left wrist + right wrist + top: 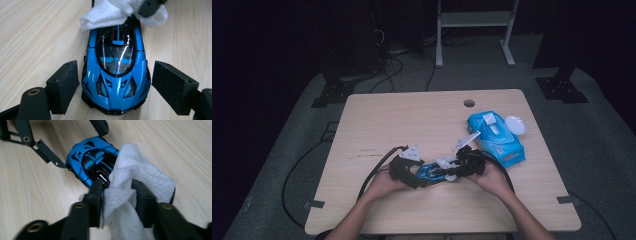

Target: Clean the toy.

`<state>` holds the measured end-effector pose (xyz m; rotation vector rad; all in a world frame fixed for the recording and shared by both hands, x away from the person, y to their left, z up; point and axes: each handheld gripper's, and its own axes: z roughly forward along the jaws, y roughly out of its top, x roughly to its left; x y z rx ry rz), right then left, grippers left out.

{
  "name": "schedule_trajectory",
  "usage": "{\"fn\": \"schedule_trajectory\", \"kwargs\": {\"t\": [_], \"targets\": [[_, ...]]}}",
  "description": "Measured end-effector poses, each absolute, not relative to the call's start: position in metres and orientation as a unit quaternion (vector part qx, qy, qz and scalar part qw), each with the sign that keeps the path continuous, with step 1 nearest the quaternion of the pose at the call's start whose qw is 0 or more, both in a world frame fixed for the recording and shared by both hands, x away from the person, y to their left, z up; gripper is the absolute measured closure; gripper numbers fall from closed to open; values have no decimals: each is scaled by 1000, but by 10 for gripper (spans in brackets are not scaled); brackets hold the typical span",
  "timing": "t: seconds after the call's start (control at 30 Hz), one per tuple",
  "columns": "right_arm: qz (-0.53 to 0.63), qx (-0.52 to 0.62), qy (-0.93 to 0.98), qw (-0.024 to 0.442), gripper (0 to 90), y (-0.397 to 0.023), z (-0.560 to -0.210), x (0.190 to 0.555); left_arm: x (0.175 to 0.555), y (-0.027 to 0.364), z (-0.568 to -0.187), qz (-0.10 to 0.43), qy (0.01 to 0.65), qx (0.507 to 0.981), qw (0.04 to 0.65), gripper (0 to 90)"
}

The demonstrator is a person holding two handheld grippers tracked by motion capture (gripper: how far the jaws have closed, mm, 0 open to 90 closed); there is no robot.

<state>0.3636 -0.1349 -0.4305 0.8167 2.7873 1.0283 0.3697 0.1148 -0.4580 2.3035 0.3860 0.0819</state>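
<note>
A blue toy car (116,72) sits on the wooden table (412,120), near the front edge, between the two tools. The left tool (115,87) stands open around the car's nose, its pads just beside the flanks with slim gaps showing. The right tool (117,202) grips a crumpled white wipe (135,182), which lies against the car's rear end. Behind and to the right, well apart from the car, lies a blue wipes pack (498,139) with its lid open
</note>
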Motion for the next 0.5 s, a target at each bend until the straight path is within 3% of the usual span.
{"fn": "schedule_trajectory", "kwargs": {"t": [0.03, 0.17, 0.3, 0.5], "targets": [[333, 260, 905, 52, 790, -136, -429, 360, 370, 115, -458, 32, 153, 906, 392, 208], [334, 256, 905, 63, 838, -142, -425, 350, 370, 114, -459, 32, 153, 907, 390, 207], [352, 246, 902, 38, 838, -152, -413, 335, 369, 114, -458, 36, 153, 906, 392, 205], [396, 231, 888, 40, 838, -169, -379, 307, 370, 115, -456, 37, 151, 906, 394, 202]]}}
